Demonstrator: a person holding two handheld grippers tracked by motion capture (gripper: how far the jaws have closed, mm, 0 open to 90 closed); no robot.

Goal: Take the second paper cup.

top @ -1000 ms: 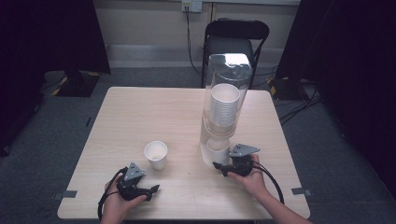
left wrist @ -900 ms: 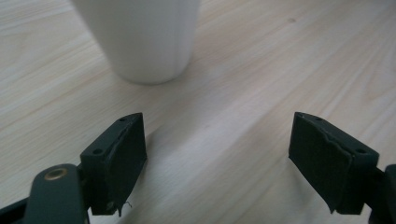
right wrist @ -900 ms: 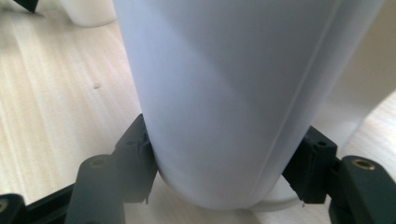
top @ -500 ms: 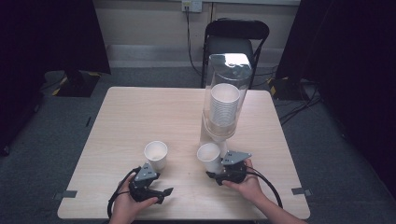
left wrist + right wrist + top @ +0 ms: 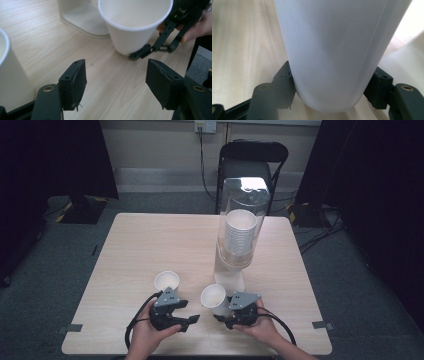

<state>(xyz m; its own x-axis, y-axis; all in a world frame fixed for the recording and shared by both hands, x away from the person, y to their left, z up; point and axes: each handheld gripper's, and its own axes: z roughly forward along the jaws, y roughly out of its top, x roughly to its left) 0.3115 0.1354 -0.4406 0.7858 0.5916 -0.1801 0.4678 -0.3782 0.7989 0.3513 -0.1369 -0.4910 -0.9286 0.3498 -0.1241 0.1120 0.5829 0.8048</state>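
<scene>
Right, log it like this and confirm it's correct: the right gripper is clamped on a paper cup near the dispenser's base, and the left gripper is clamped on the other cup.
Not quite. The left gripper holds nothing: the left gripper view shows its jaws apart over bare table, though they have just been closing. The other cup stands free beside it. The right gripper does clamp its paper cup near the dispenser.

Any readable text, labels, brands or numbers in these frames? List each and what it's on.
None readable.
Held cup: plain white, no print.
Second cup: plain white.
Dispenser: clear tube, white base, no label visible.
Left gripper and right gripper: black, no markings visible.
Table: bare wood grain.
Wall outlet: too small to tell.
</scene>
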